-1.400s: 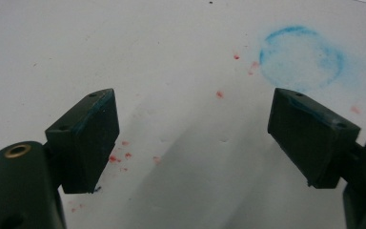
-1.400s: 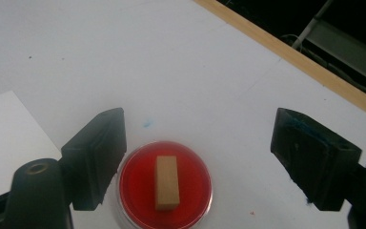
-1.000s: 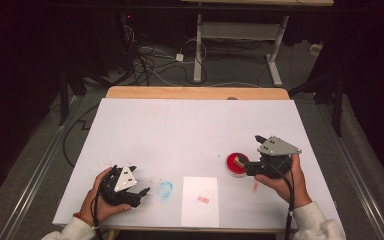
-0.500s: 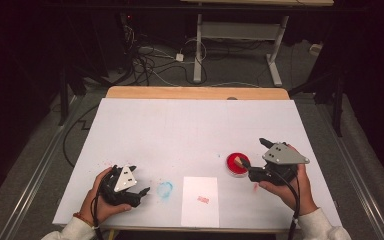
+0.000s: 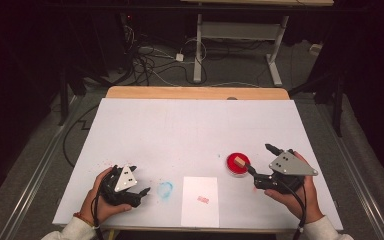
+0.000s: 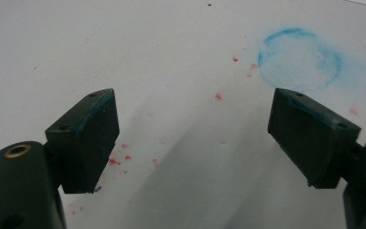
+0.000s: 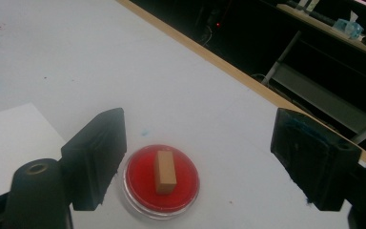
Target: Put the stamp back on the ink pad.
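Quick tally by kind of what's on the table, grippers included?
Grippers: 2, left gripper and right gripper, both open
Red ink dish: 1
Wooden stamp block standing in the dish: 1
White paper sheet with a red print: 1
Blue ring stain on the table: 1
Total: 6

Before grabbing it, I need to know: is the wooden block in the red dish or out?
In: the wooden block stands on the red dish.
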